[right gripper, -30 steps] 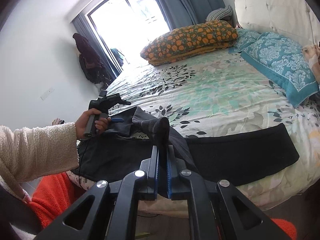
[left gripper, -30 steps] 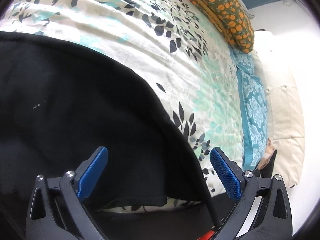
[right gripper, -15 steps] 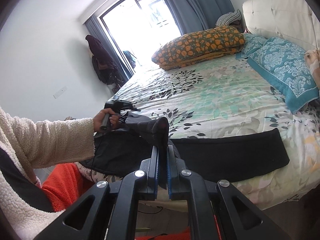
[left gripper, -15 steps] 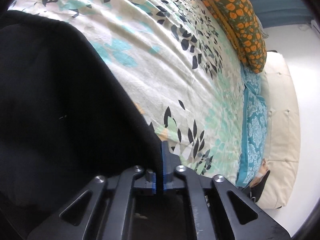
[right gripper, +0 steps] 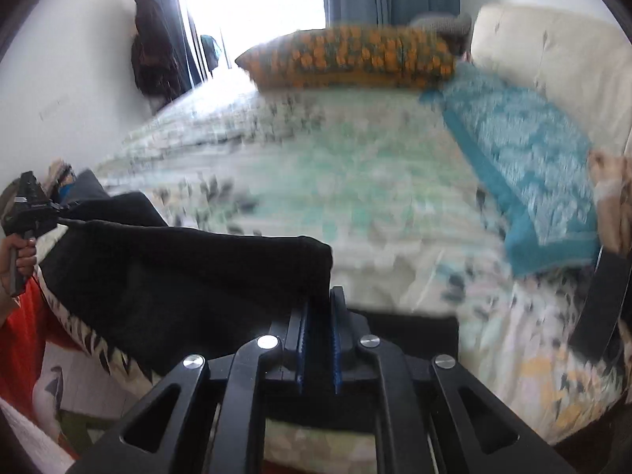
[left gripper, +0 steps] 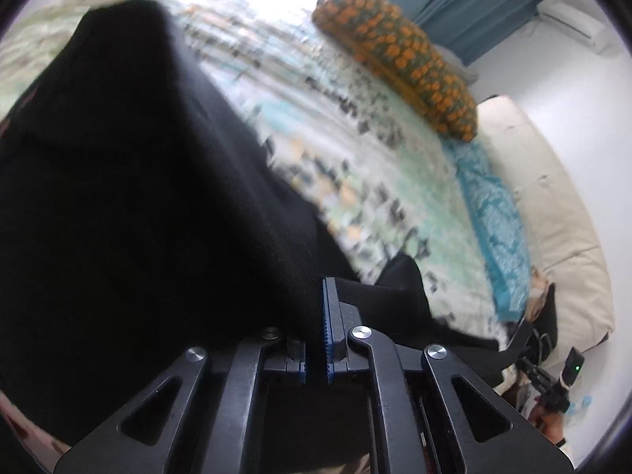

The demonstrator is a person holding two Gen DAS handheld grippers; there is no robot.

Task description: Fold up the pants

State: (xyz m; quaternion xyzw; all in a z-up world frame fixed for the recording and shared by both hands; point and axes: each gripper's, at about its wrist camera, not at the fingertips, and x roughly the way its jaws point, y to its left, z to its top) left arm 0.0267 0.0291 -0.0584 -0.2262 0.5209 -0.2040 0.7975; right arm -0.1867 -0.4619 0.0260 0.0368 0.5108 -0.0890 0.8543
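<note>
Since a second ago the left gripper (left gripper: 316,339) has clamped its fingers on the pants (left gripper: 138,205); right gripper (right gripper: 318,335) stays clamped too — both edges lifted off the bed (right gripper: 355,181), fold under way.

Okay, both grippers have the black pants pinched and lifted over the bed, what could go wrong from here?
The left gripper and right gripper each pinch only a thin edge of the black pants, so the fabric may slip out. Cloth sags between them and could bunch into an uneven fold. The trailing end may drag along the bedspread.
</note>
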